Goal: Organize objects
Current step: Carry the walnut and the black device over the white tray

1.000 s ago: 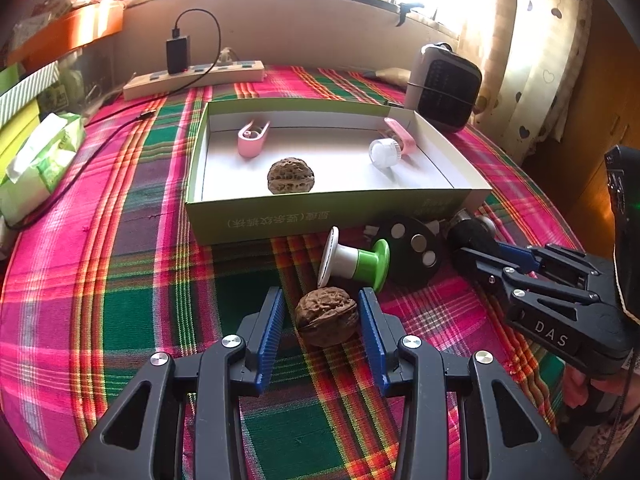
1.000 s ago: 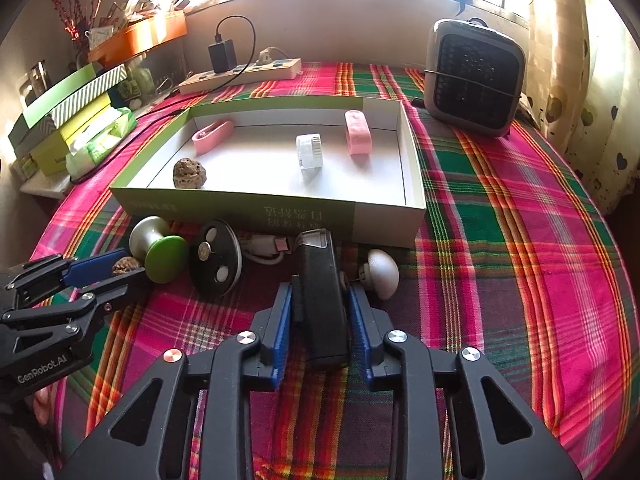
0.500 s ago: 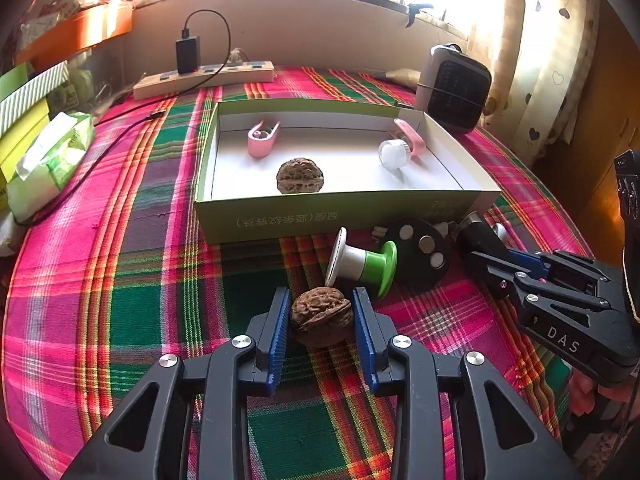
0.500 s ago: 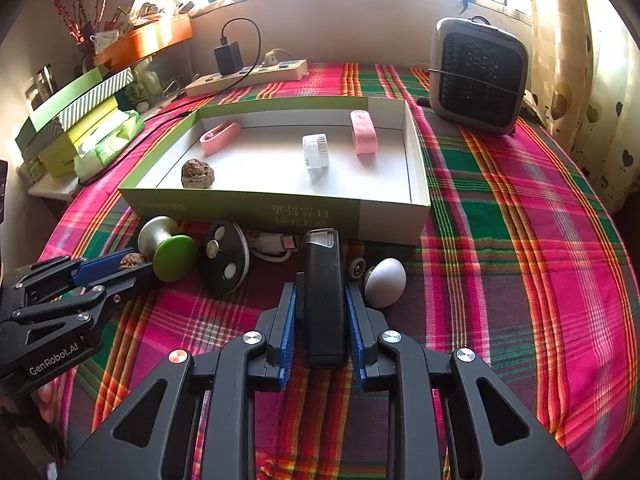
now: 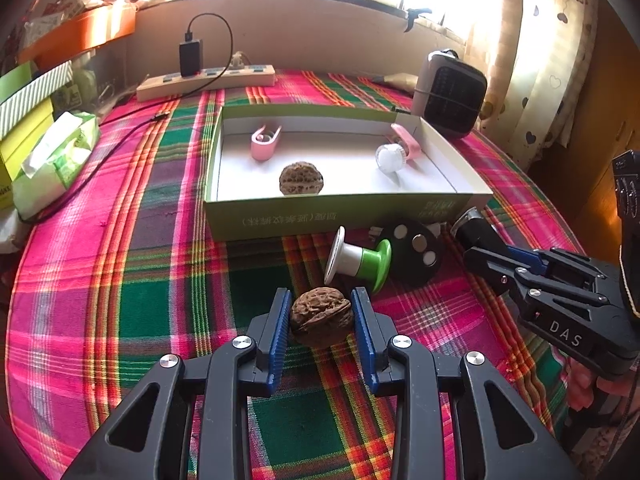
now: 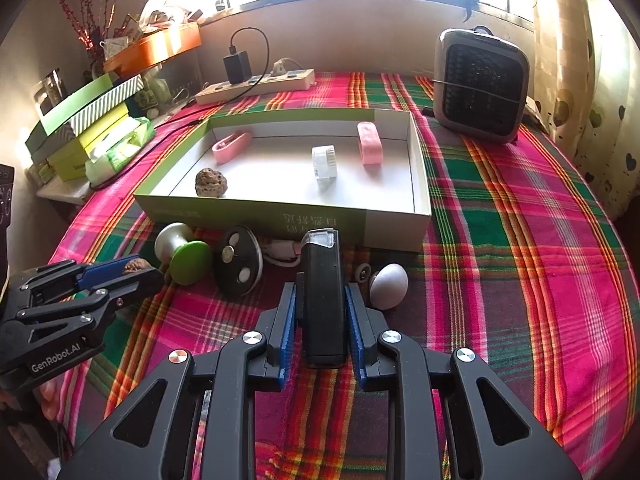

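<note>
Jaws on both sides are clamped right now: your left gripper has its blue pads pressed on the wrinkly brown walnut, and your right gripper is squeezing the black rectangular gadget with the clear tip. Both things sit low over the plaid tablecloth on the worktop, just in front of the shallow green-sided cardboard box, and that's where I'd guess they're headed, since another walnut, two pink clips and a little white cap already lie inside. Stuff that could bite you: that walnut is round, hard and bumpy, and the pads only catch it at its widest sides, so a quick swing or a tilt might let it roll out and run off across the cloth. The black gadget is long and held near its back half, so it may pivot nose-down once you lift it. Watch the box's near wall too; come in low and either load will clip it and shove the light box back. The green-and-white spool, the black disc with silver dots and the grey egg-shaped thing sit close beside your grippers, so a sloppy lift could knock them rolling. Your two grippers are near each other as well, so don't cross paths.
</note>
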### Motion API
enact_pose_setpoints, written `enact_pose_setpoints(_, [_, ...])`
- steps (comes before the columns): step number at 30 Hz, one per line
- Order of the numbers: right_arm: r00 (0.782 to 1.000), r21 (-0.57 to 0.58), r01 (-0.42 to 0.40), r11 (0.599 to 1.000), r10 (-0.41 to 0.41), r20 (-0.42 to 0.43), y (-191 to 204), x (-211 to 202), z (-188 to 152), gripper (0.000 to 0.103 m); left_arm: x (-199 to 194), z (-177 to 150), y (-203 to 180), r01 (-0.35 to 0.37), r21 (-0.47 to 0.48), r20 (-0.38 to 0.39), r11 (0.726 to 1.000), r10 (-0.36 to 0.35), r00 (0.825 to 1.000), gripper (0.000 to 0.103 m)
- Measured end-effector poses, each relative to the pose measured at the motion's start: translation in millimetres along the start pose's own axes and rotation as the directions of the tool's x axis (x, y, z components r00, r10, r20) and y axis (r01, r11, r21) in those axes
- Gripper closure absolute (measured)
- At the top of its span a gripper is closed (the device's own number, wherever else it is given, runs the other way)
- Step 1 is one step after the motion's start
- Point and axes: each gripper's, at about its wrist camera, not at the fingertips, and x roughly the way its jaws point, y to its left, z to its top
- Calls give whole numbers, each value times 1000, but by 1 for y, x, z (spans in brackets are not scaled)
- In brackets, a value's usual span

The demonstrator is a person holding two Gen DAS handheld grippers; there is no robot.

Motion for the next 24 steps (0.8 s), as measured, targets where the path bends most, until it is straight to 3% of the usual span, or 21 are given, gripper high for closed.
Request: enact_pose_setpoints(24, [999, 26, 2, 1000, -4, 52, -10, -14, 28, 79, -18, 39, 12, -5, -18, 83, 1000, 6, 997, 74])
